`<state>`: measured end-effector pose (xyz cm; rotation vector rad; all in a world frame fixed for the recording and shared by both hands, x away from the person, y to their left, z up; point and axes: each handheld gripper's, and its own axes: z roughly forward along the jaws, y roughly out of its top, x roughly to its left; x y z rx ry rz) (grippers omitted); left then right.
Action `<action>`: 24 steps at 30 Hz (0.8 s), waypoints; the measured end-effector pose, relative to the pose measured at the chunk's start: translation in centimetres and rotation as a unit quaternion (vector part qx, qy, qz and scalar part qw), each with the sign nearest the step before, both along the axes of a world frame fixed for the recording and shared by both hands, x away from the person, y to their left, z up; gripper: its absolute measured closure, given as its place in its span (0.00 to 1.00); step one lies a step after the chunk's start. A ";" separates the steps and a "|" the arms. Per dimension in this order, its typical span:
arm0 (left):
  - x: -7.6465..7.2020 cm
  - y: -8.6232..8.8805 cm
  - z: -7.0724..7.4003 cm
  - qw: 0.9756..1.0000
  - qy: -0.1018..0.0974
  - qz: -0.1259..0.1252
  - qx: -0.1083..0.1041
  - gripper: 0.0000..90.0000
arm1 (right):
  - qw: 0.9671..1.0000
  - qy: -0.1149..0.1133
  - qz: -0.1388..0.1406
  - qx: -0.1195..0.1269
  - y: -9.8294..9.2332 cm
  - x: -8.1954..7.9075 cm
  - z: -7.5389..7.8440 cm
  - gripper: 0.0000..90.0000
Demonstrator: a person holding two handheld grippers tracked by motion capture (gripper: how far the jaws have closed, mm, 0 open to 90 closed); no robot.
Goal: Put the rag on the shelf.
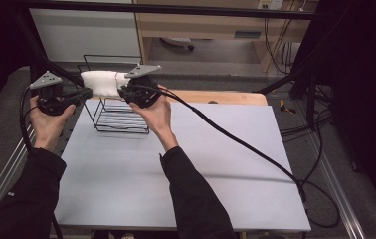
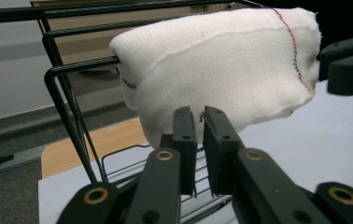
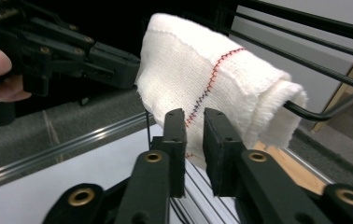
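A white folded cloth with a red-and-blue stitched seam hangs over the top bar of a black wire rack. My left gripper points at the cloth's left end. In the left gripper view its jaws stand a narrow gap apart just before the cloth, with nothing pressed between the pads. My right gripper is at the cloth's right end. Its jaws also show a narrow gap, with the cloth hanging just beyond the tips.
The rack stands at the far left of the light grey table. The right gripper's cable trails across the table to the right edge. A wooden board lies behind the table. Metal frame rails run along both sides.
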<state>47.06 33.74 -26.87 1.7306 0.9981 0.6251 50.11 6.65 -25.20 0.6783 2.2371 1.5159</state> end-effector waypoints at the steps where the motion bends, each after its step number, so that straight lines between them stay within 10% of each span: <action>1: -0.2 0.0 0.0 1.000 0.002 -0.001 0.000 0.87 | 1.000 0.003 0.001 0.002 -0.3 -0.2 0.2 0.83; 24: -4.7 -0.8 -5.5 0.998 0.049 -0.036 0.028 0.36 | 0.998 0.050 -0.029 -0.023 -9.0 -3.9 -3.1 0.21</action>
